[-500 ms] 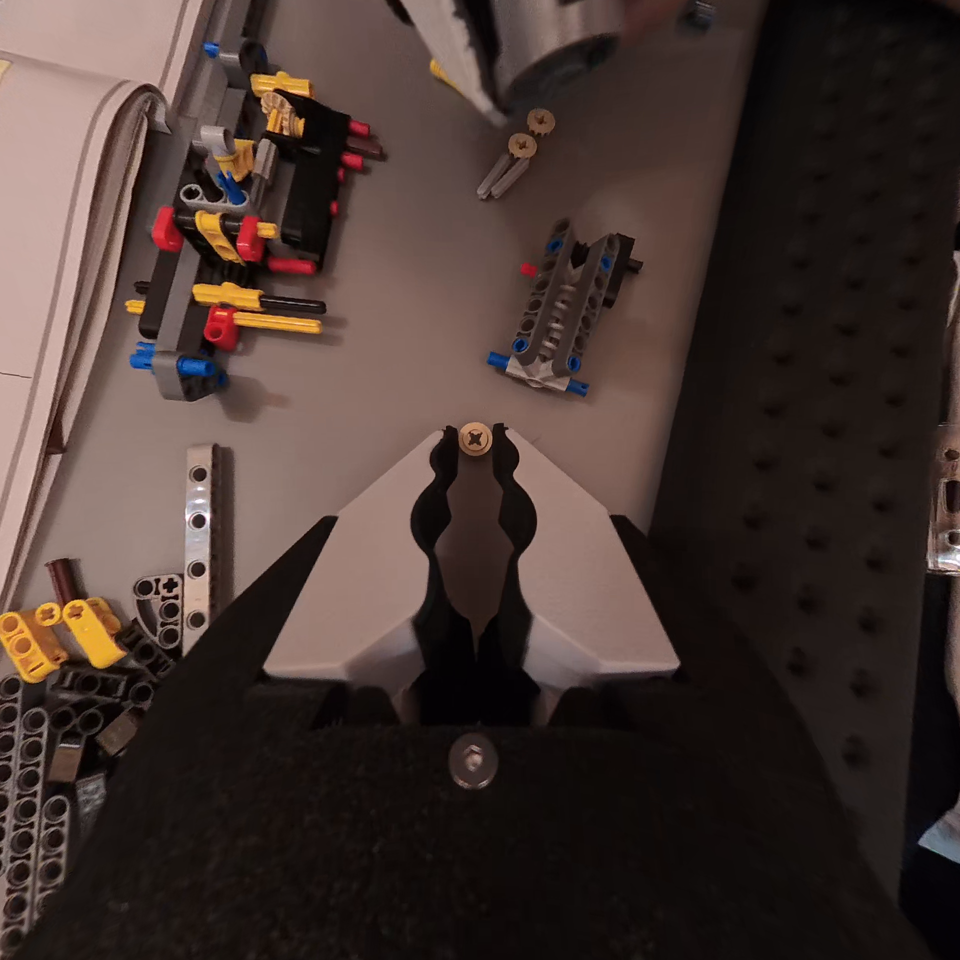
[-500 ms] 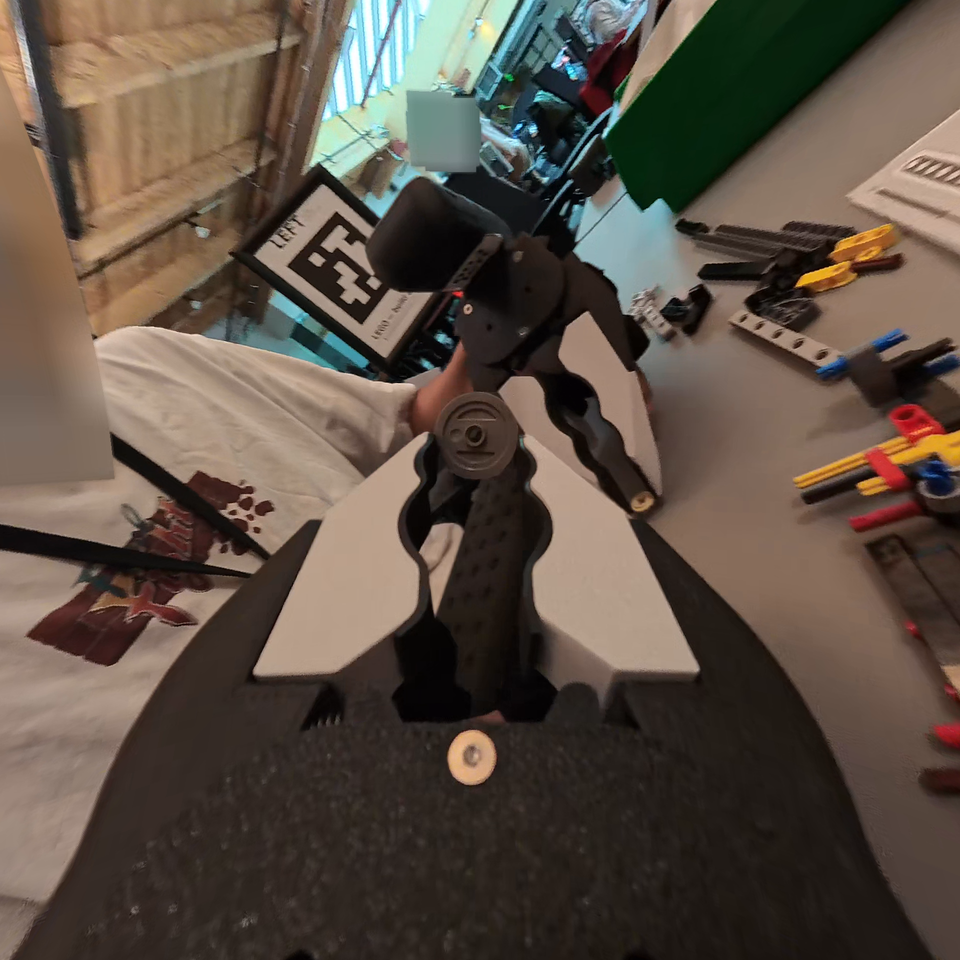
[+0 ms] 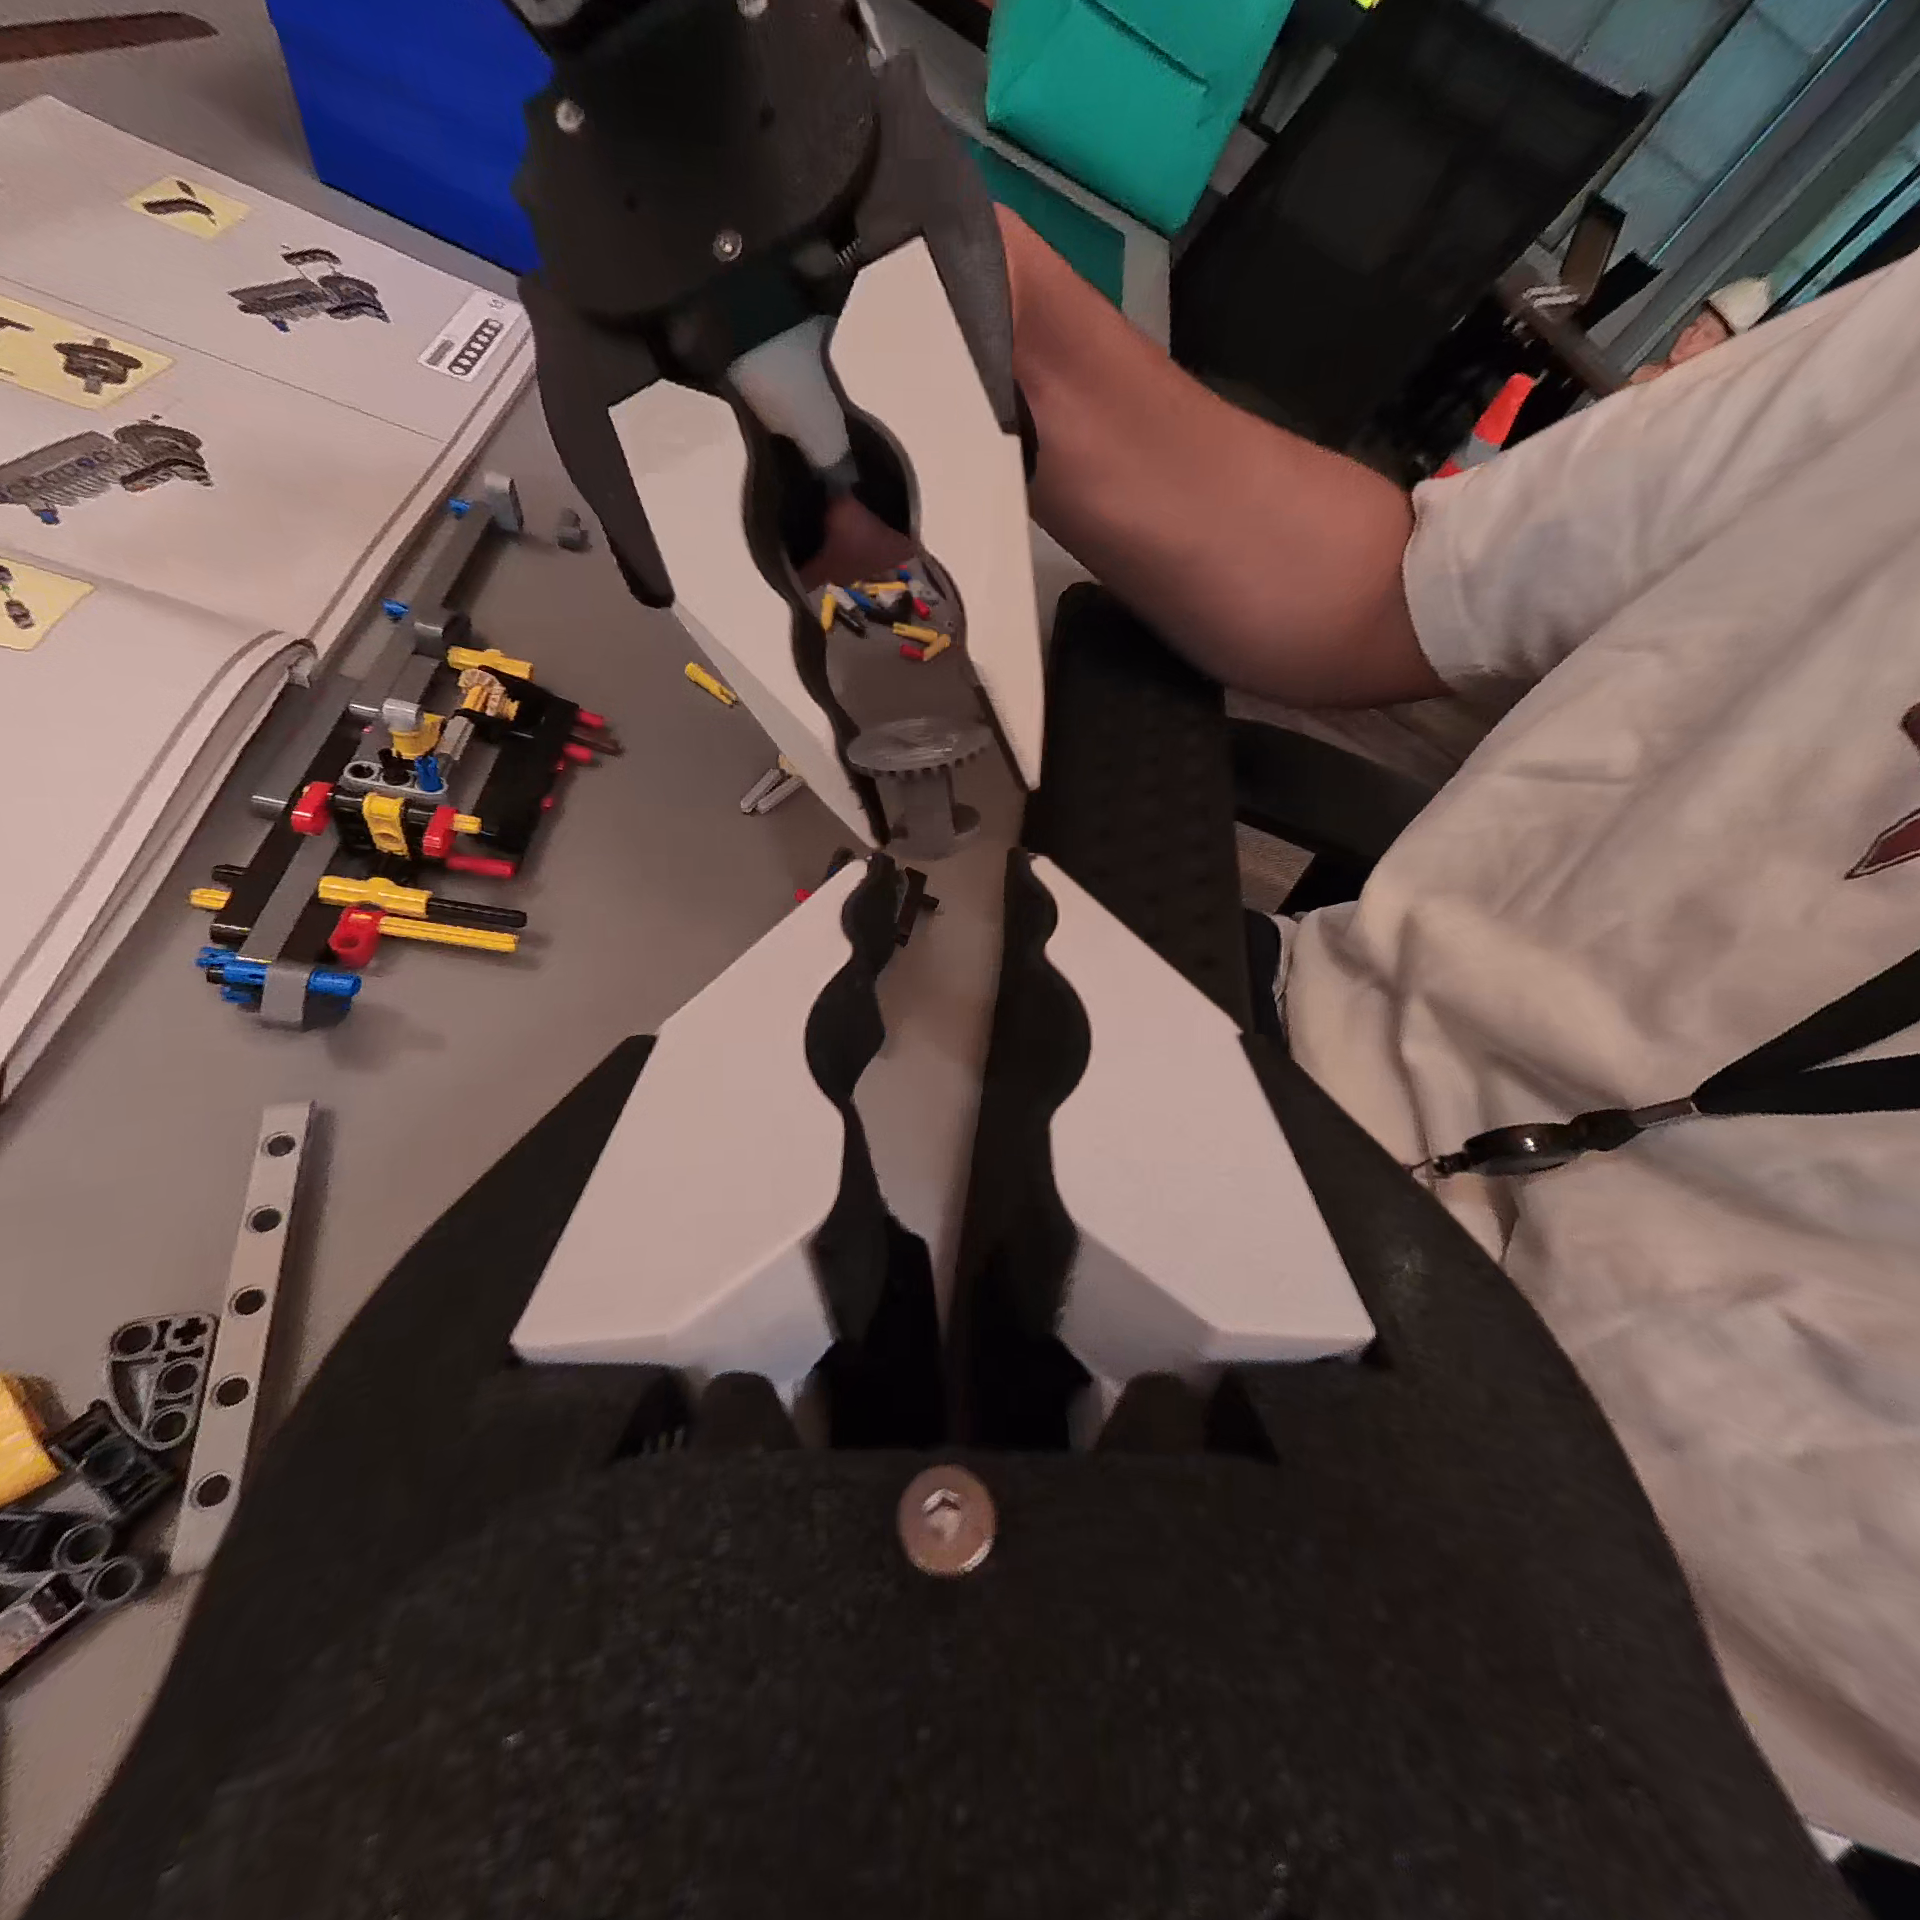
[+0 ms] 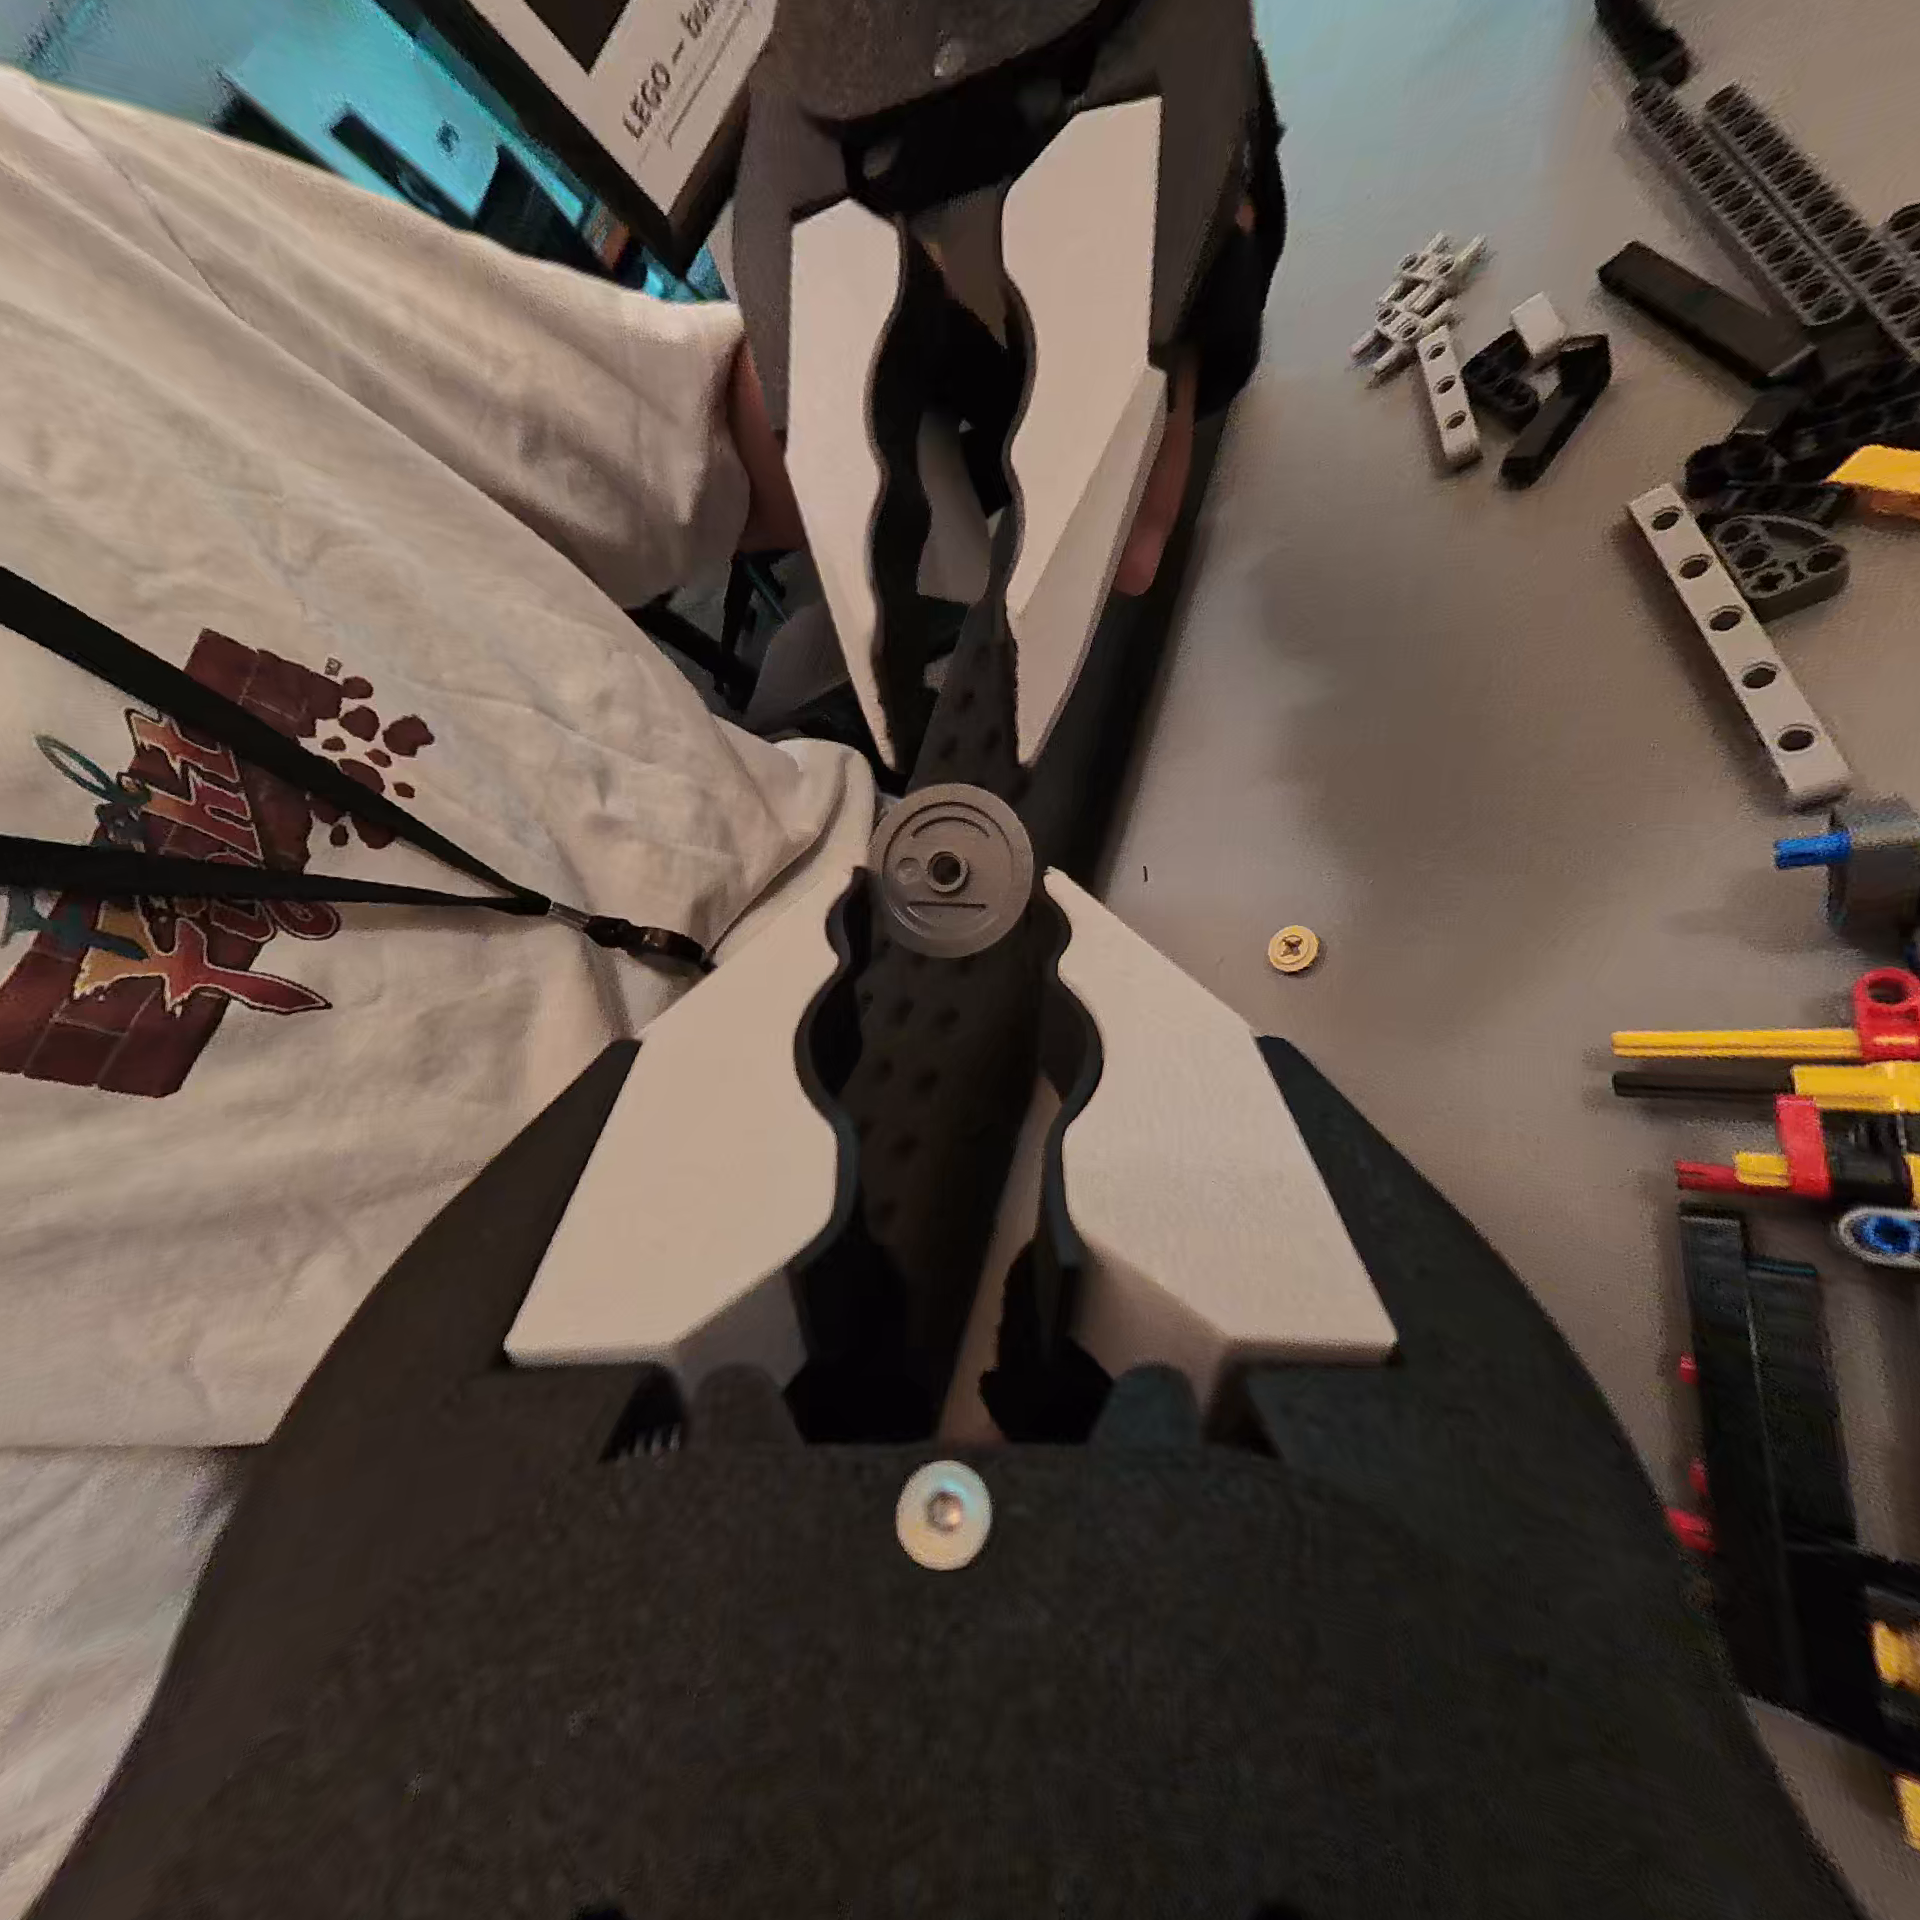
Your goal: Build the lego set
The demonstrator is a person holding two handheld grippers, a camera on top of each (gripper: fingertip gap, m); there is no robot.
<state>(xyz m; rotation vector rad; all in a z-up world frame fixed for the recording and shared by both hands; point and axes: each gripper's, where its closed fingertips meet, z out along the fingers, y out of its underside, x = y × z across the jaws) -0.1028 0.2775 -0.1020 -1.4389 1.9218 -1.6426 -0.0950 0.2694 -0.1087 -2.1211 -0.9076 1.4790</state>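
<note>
My right gripper (image 4: 951, 883) is shut on a dark grey round gear piece (image 4: 951, 871), held in the air above the table edge. In the left wrist view the right gripper (image 3: 951, 816) points down at me with the toothed gear piece (image 3: 914, 764) at its tips. My left gripper (image 3: 940, 868) is open and empty, tip to tip with the right one and just short of the gear. It shows in the right wrist view (image 4: 956, 753) too. A small tan gear (image 4: 1294, 948) lies loose on the grey table.
A part-built black, yellow and red model (image 3: 416, 821) lies left, beside an open instruction booklet (image 3: 208, 436). A light grey beam (image 3: 249, 1299) and dark loose pieces (image 3: 83, 1507) lie near me. A black studded strip (image 3: 1132, 779) runs along the table edge. A person's arm and white shirt are on the right. My two grippers' fingertips are within a few centimetres of each other.
My left gripper has let go of the tan gear, opened, and swung up to face the right gripper. The two grippers have come close together. The right one still holds the grey gear piece.
</note>
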